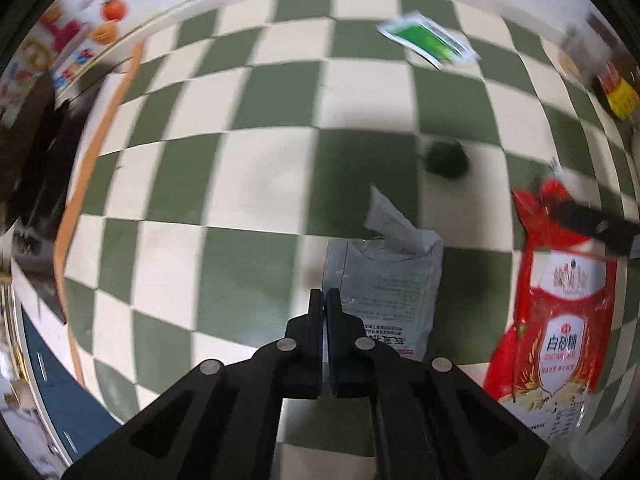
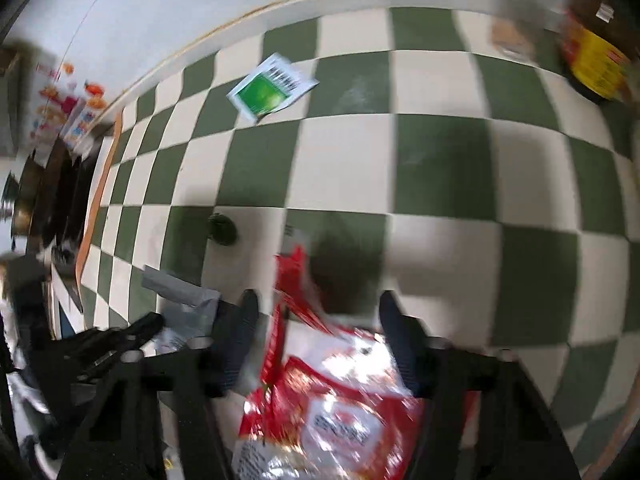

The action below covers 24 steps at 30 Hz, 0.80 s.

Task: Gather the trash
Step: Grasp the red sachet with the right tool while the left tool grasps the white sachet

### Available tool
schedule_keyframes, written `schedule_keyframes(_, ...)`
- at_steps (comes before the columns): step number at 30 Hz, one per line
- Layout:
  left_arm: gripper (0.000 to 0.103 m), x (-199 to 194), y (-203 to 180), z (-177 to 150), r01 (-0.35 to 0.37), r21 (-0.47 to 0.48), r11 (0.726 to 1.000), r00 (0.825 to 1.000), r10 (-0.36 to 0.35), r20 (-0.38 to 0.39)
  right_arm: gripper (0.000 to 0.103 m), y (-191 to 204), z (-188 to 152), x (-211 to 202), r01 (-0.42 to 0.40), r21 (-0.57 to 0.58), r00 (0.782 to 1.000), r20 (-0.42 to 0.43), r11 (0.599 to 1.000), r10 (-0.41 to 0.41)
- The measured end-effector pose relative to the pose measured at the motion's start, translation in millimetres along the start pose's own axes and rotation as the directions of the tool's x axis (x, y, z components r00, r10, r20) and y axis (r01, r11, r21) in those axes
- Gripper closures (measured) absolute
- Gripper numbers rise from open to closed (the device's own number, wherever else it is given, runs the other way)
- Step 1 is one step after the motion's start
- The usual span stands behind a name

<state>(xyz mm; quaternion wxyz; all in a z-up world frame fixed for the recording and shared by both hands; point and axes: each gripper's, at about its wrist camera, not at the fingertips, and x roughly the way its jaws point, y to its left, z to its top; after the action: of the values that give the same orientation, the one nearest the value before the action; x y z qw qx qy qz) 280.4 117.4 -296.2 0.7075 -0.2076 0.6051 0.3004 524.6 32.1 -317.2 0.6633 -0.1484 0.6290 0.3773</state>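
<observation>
pickup is underway on the checkered desk (image 1: 192, 240). left claw (image 1: 325, 300) is pinched tight on the near edge of the grey packet (image 1: 384, 292). just right of that packet lies the red sugar bag (image 2: 320, 400), between the wide-apart fingers of the right claw (image 2: 316, 320), which grips nothing. next, i judge, it must close on the bag. beyond the packet lie a green sachet (image 1: 428, 40) and a dark wad (image 1: 446, 158).

Your right gripper (image 2: 318, 312) gapes wide over the red sugar bag (image 2: 332, 408) — green packet (image 2: 269, 90) lies well beyond on the checkered cloth (image 2: 440, 168).
</observation>
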Motion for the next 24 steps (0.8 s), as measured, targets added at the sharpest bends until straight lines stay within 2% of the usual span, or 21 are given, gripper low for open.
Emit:
schedule_keyframes(2,0.103,-12.5,10.1,-0.6,-0.015,-0.030,0.999,0.999,0.016,0.028,0.090,8.9,2.8,4.5,-0.014,-0.032,1.000,0.007,0.999,0.014)
schedule_keyframes(4,0.103,-24.7,16.4,-5.1,-0.027,-0.051,0.998,0.998,0.030,0.059,0.091,15.3,3.3,-0.7,0.019,-0.054,0.999,0.036,0.998,-0.017)
schedule_keyframes(6,0.103,-40.0,20.5,-8.6,-0.041,-0.059,0.997,0.994,0.047,0.096,0.091,18.1,4.1,-10.7,0.011,-0.052,0.997,0.071,0.999,-0.007)
schedule_keyframes(8,0.103,-51.5,11.1,1.5,-0.046,-0.061,0.997,0.990,0.054,0.128,0.091,19.6,4.4,-25.5,0.013,-0.046,0.994,0.113,0.999,-0.008)
schedule_keyframes(11,0.103,-71.3,13.6,0.4,-0.049,-0.051,0.997,0.981,0.058,0.183,0.091,26.5,0.8,-55.0,0.030,-0.046,0.981,0.192,0.998,-0.020)
schedule_keyframes(12,0.103,-71.1,4.4,10.3,-0.047,-0.048,0.998,0.979,0.056,0.196,0.091,28.9,-1.1,-64.4,0.030,-0.047,0.977,0.212,0.998,-0.019)
schedule_keyframes(14,0.103,-73.7,12.9,24.1,-0.035,-0.045,0.998,0.974,0.044,0.224,0.091,36.4,-9.3,-82.8,0.028,-0.048,0.969,0.248,0.998,-0.015)
schedule_keyframes(20,0.103,-112.2,37.8,0.8,0.043,-0.026,0.999,0.950,-0.033,0.310,0.091,63.2,-57.2,-136.1,0.017,-0.033,0.941,0.339,0.999,-0.004)
schedule_keyframes(22,0.103,-119.3,49.6,-13.1,0.096,-0.019,0.995,0.942,-0.085,0.323,0.091,71.1,-77.4,-146.7,0.014,-0.020,0.934,0.356,1.000,-0.005)
schedule_keyframes(24,0.098,-115.5,62.7,-26.4,0.192,-0.012,0.981,0.931,-0.178,0.319,0.091,79.3,-102.1,-152.6,0.019,-0.010,0.930,0.367,1.000,-0.015)
